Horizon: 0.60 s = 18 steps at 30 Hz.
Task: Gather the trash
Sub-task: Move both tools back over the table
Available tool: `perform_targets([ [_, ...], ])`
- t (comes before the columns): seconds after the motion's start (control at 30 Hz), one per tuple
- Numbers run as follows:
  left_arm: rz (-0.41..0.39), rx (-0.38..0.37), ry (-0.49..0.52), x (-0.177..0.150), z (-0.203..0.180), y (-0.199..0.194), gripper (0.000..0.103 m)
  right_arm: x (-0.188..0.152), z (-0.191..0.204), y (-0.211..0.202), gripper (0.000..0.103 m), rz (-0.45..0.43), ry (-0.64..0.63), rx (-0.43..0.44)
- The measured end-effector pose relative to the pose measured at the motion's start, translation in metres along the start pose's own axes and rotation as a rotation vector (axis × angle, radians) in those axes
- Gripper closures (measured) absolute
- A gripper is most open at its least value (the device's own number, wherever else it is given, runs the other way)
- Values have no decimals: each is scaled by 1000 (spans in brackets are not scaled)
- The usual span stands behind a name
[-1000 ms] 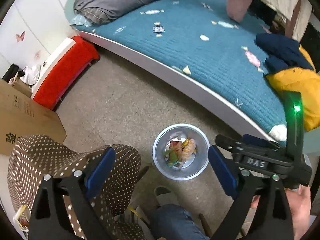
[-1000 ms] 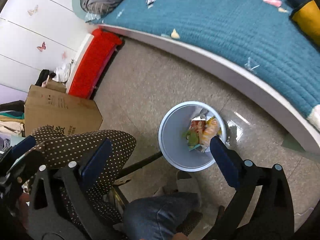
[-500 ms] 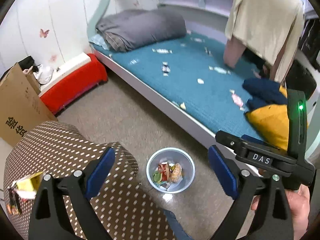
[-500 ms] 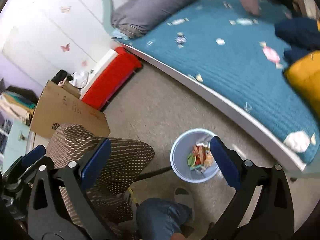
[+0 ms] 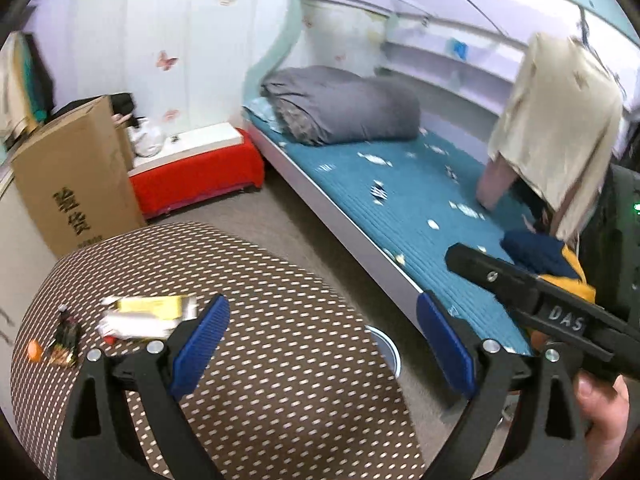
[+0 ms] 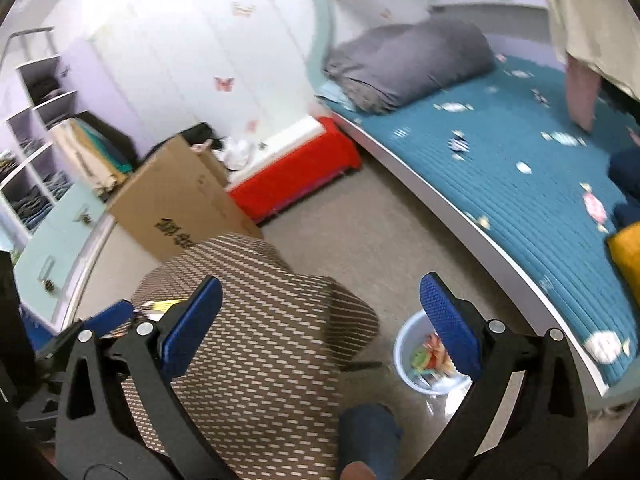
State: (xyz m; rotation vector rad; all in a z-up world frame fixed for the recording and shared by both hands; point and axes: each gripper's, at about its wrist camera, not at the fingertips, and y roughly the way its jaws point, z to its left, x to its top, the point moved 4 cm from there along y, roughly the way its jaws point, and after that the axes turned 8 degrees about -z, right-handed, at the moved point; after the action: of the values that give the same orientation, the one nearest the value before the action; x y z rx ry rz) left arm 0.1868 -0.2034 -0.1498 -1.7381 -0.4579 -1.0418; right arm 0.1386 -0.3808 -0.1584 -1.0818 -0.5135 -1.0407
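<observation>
Yellow wrapper (image 5: 154,305) lies on the dotted tabletop (image 5: 280,340), so the left hand-held gripper (image 5: 320,344) gapes wide beside it, right hand-held gripper (image 6: 320,328) likewise empty

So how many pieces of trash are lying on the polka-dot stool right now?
4, all near its left edge: yellow wrapper, white wrapper just below it, dark wrapper further left, small orange piece at the edge. Blur may hide more.

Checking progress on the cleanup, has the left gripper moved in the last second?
Yes. The left gripper has swung up and away from the trash bin, which now sits low and half hidden behind the polka-dot stool.
</observation>
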Motion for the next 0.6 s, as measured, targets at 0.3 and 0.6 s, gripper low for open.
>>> perform_targets([
  [0.3, -72, 121, -113, -15, 83, -43, 10, -27, 87, 19, 6, 98, -191, 105],
  [0.6, -80, 245, -230, -51, 178, -67, 10, -74, 156, 67, 6, 222, -396, 192],
])
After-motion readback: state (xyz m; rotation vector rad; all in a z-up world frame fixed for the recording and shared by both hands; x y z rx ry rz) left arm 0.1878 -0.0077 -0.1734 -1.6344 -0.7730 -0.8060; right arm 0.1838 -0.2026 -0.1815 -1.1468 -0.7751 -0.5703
